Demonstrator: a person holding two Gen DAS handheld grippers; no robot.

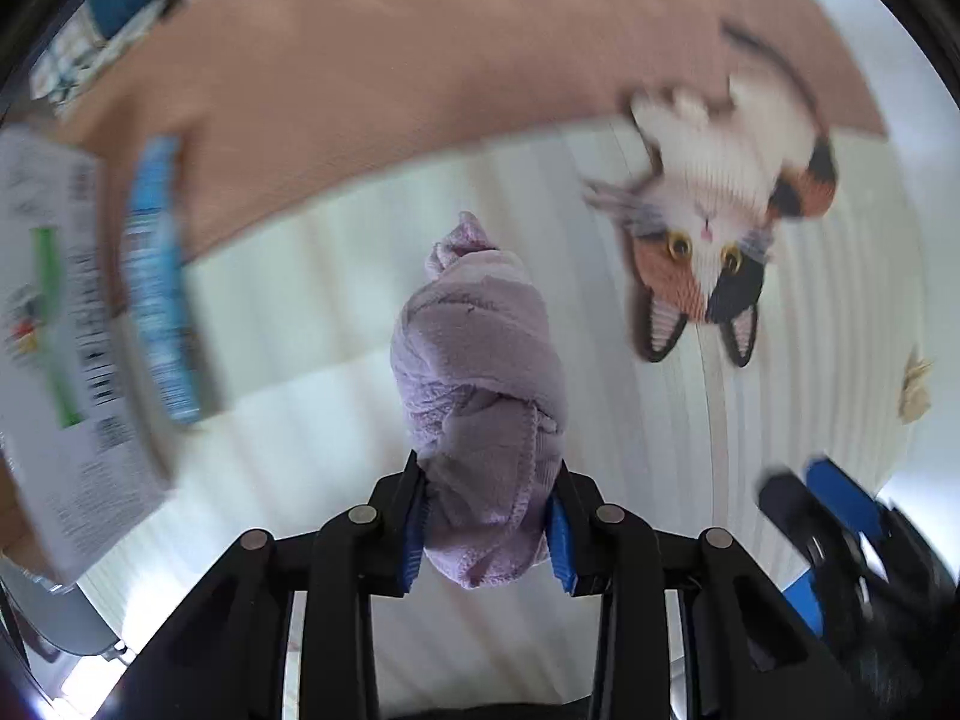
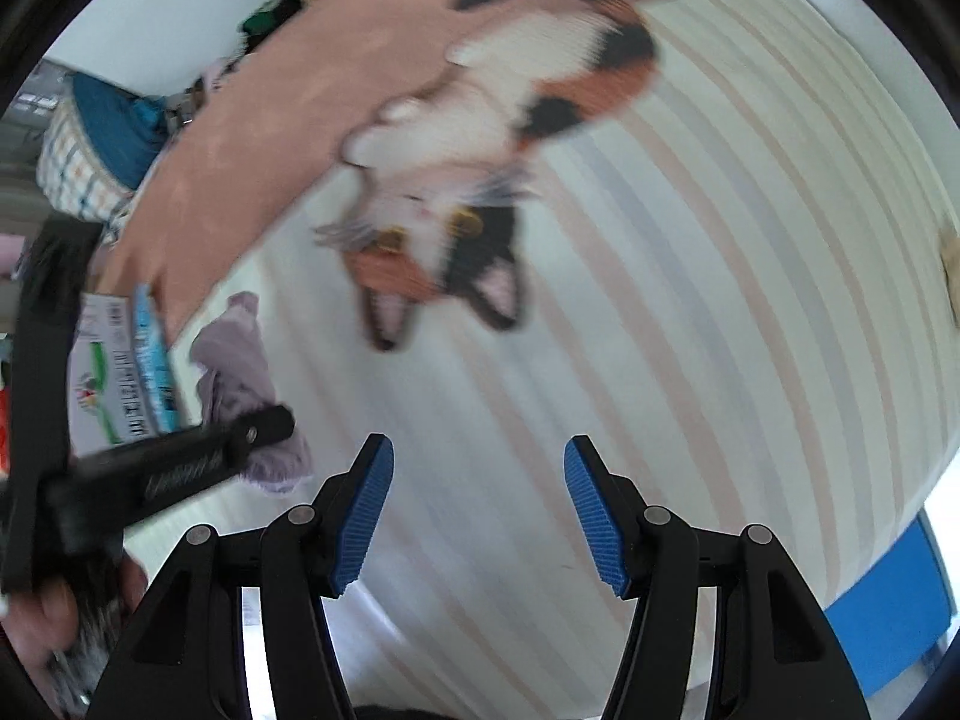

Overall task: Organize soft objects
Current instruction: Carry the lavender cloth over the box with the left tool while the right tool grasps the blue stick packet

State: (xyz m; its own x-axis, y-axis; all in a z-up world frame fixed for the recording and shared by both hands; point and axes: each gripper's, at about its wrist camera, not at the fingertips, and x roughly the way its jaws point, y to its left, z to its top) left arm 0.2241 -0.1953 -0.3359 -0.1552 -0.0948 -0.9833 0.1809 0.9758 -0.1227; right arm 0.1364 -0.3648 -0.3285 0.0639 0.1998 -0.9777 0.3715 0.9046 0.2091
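Observation:
My left gripper point(image 1: 487, 534) is shut on a bunched lilac cloth point(image 1: 480, 384) and holds it above the striped sheet point(image 1: 336, 312). The cloth also shows in the right wrist view point(image 2: 240, 360), partly behind the left gripper's black body point(image 2: 180, 462). A calico cat plush point(image 1: 714, 222) lies flat on the sheet to the right of the cloth; it also shows in the right wrist view point(image 2: 480, 180), blurred. My right gripper point(image 2: 479, 510) is open and empty over the sheet, in front of the plush. It shows at the lower right of the left wrist view point(image 1: 822, 510).
A pink blanket point(image 1: 390, 60) covers the far part of the bed. A white and blue printed box point(image 1: 78, 330) stands at the left. A checked basket with blue fabric point(image 2: 90, 150) sits at the far left. A small tan scrap point(image 1: 915, 390) lies at the sheet's right edge.

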